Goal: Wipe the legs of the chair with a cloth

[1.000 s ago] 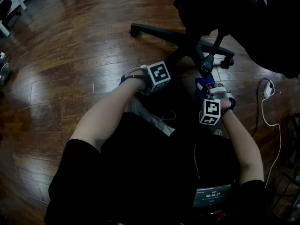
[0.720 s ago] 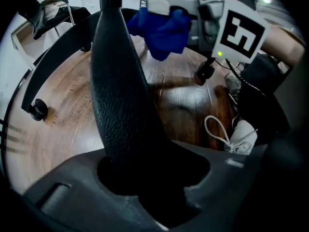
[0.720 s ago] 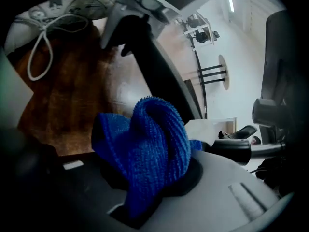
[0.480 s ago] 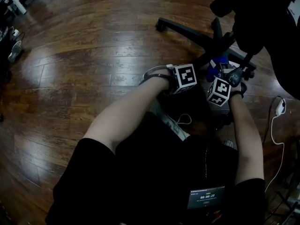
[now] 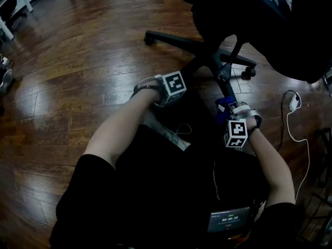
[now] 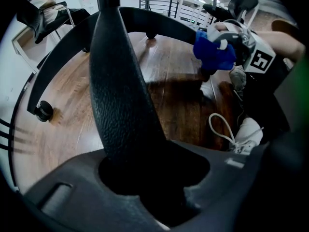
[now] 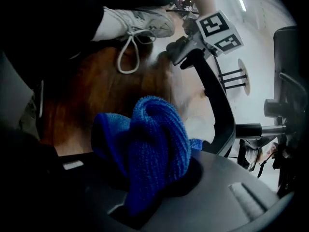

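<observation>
Left gripper (image 6: 154,178) is clamped on one black chair leg (image 6: 120,81); right gripper (image 7: 145,192) pinches the single blue cloth (image 7: 154,139) against a second leg (image 5: 224,82). Four legs and two casters (image 5: 149,36) show from above. One white shoe (image 6: 247,132) and one white cable (image 5: 293,118) lie on the glossy wooden floor (image 5: 78,61); another chair (image 6: 48,16) stands by the wall.

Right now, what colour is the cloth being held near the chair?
The cloth is bright blue, clearest in the right gripper view.
</observation>
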A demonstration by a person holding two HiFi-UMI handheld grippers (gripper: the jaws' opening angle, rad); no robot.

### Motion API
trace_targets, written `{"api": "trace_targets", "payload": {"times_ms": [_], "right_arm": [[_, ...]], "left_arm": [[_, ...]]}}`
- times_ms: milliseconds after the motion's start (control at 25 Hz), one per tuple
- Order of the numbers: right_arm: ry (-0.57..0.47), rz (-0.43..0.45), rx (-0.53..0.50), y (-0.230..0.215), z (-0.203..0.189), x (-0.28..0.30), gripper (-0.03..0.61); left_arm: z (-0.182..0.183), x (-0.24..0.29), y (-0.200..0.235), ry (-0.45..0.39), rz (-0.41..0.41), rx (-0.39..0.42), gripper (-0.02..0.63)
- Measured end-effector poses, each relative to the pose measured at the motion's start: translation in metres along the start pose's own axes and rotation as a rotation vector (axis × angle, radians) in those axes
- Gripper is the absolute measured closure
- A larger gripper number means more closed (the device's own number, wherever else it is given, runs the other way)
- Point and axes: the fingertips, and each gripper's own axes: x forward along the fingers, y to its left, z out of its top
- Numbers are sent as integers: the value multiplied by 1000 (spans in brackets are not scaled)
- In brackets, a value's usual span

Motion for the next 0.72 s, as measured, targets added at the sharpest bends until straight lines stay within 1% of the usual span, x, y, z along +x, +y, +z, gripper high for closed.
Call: {"api": "trace_targets", "payload": {"times_ms": [80, 200, 280, 440, 600, 720], "right_arm": [[-3, -10, 17, 16, -5, -5, 485], [48, 41, 86, 18, -6, -1, 485], [78, 55, 108, 16, -6, 1, 485], [117, 22, 82, 15, -9, 4, 485], [163, -7, 62, 10, -12, 8, 483], [150, -33, 74, -1, -10, 11, 483]], "left_arm": [[0, 0, 2, 7, 9, -2, 454], [0, 1, 2, 4, 8, -5, 454], [-1, 3, 2, 6, 7, -10, 454], [-4, 3, 1, 21, 10, -24, 454], [2, 3, 0, -1, 2, -12, 454], [3, 2, -2, -1, -15, -3, 454]]}}
